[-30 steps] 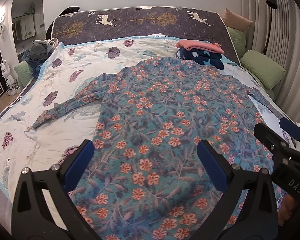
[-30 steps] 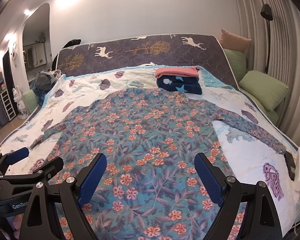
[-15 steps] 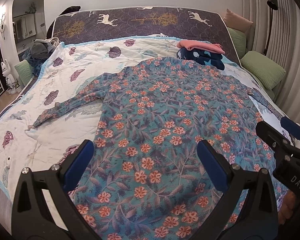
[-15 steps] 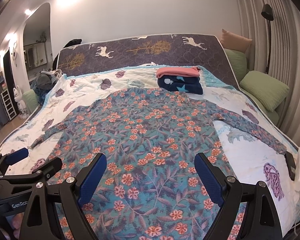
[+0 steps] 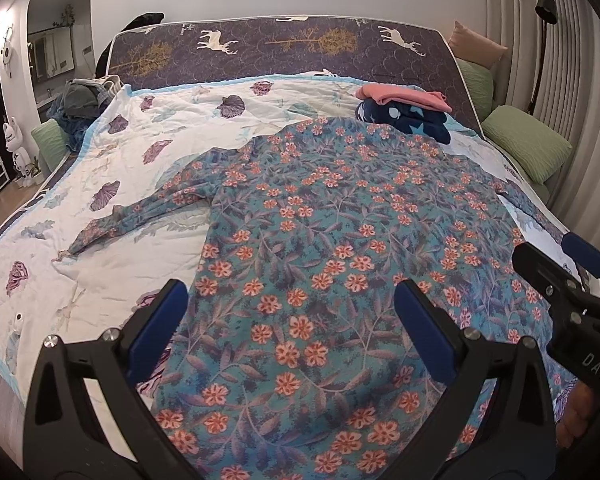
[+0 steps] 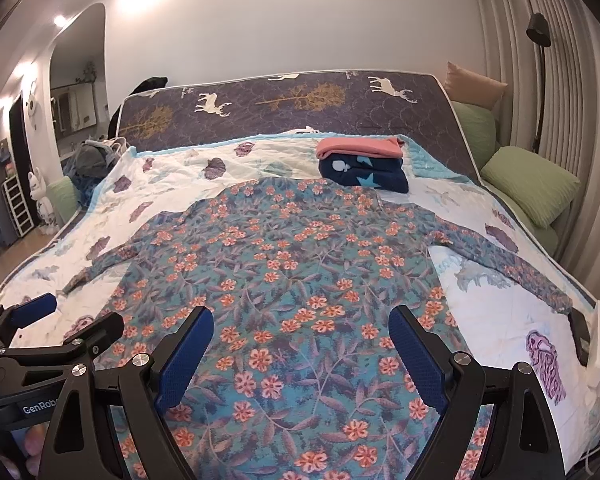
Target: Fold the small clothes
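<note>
A teal long-sleeved garment with orange flowers [image 5: 324, 240] [image 6: 300, 264] lies spread flat on the bed, both sleeves stretched out to the sides. My left gripper [image 5: 292, 300] hovers open above its lower left part, nothing between the blue pads. My right gripper [image 6: 300, 328] hangs open over the lower middle of the cloth, also empty. Each gripper shows in the other's view: the right one [image 5: 556, 264] at the right edge, the left one [image 6: 60, 316] at the lower left.
A folded pink piece [image 6: 358, 147] rests on a folded navy star-print piece [image 6: 364, 172] near the headboard [image 6: 284, 104]. Green pillows [image 6: 532, 184] lie at the right, a clothes heap [image 5: 84, 100] at the far left, a white and black device [image 6: 592, 340] at the bed's right edge.
Both views have lifted and pulled back slightly; the garment lies as before and both grippers stay open.
</note>
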A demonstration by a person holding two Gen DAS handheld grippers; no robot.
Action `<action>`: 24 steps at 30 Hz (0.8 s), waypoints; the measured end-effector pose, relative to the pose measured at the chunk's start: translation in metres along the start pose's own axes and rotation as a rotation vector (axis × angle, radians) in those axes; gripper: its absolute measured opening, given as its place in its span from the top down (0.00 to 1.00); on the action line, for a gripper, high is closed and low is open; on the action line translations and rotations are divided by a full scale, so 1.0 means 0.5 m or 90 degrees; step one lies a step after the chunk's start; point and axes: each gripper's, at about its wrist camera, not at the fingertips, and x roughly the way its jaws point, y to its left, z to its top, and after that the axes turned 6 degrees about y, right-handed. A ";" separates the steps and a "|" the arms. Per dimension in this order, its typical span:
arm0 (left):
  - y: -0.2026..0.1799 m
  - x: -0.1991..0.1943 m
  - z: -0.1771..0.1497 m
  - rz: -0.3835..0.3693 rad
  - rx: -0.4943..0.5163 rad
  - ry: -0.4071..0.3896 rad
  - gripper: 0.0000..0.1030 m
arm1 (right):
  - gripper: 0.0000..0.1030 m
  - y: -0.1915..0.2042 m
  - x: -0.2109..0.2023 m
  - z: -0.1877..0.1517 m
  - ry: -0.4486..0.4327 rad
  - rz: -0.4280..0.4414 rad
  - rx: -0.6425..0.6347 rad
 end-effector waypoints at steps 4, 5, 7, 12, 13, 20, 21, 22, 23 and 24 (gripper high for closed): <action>0.007 0.001 0.002 0.002 -0.004 0.003 0.00 | 0.12 0.006 0.002 0.005 -0.002 -0.001 -0.004; 0.010 0.001 0.003 0.002 -0.006 0.002 0.00 | 0.12 0.008 0.002 0.006 -0.002 0.000 -0.005; 0.016 0.003 0.004 0.004 -0.011 -0.001 0.00 | 0.12 0.010 0.003 0.008 -0.002 0.000 -0.007; 0.034 0.006 0.010 0.005 -0.029 -0.002 0.00 | 0.13 0.018 0.002 0.021 -0.005 -0.001 -0.011; 0.036 0.005 0.012 0.006 -0.031 -0.003 0.00 | 0.13 0.019 0.001 0.022 -0.005 -0.001 -0.012; 0.044 0.010 0.020 0.007 -0.030 -0.009 0.00 | 0.15 0.029 0.001 0.043 -0.015 -0.006 -0.018; 0.047 0.012 0.021 0.005 -0.032 -0.009 0.00 | 0.15 0.031 0.003 0.044 -0.014 -0.005 -0.019; 0.051 0.014 0.022 0.004 -0.036 -0.009 0.00 | 0.16 0.033 0.006 0.045 -0.012 -0.005 -0.020; 0.056 0.017 0.022 0.004 -0.039 -0.008 0.00 | 0.17 0.038 0.012 0.049 -0.008 -0.003 -0.022; 0.060 0.019 0.023 0.004 -0.041 -0.007 0.00 | 0.19 0.041 0.015 0.050 -0.007 -0.002 -0.023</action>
